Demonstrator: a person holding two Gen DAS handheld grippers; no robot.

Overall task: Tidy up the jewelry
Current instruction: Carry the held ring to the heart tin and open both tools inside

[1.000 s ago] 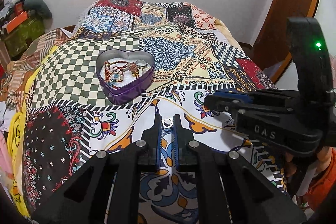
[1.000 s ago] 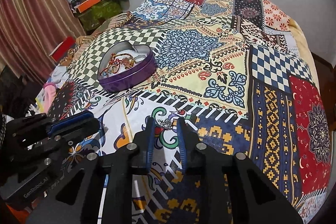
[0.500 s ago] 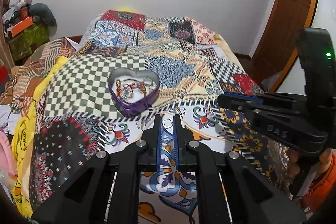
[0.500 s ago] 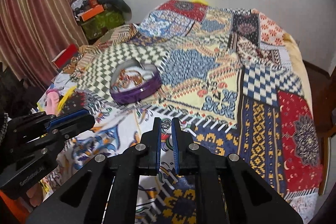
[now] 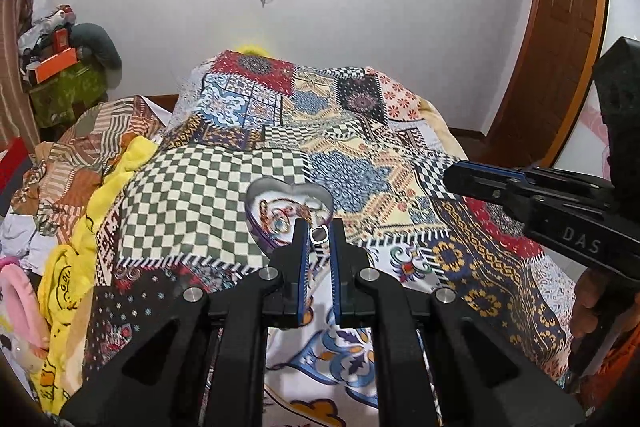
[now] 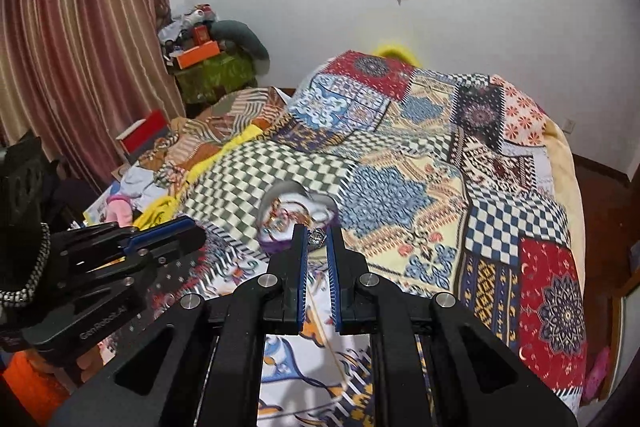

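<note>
I read this as the carry step: each tool has a ring, and next I must bring both over the tin and let go without dropping them on the busy quilt. Nearest, my left gripper (image 5: 319, 235) is pinched tight on a silver ring (image 5: 319, 234); my right gripper (image 6: 317, 237) clamps an ornate ring (image 6: 317, 237). Beyond, at twelve o'clock, sits the heart-shaped tin (image 5: 289, 211) of jewelry on the patchwork bedspread (image 5: 208, 195).

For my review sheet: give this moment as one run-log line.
left gripper: shut on silver ring | right gripper: shut on ornate ring | heart-shaped tin: open on bedspread, jewelry inside
</note>
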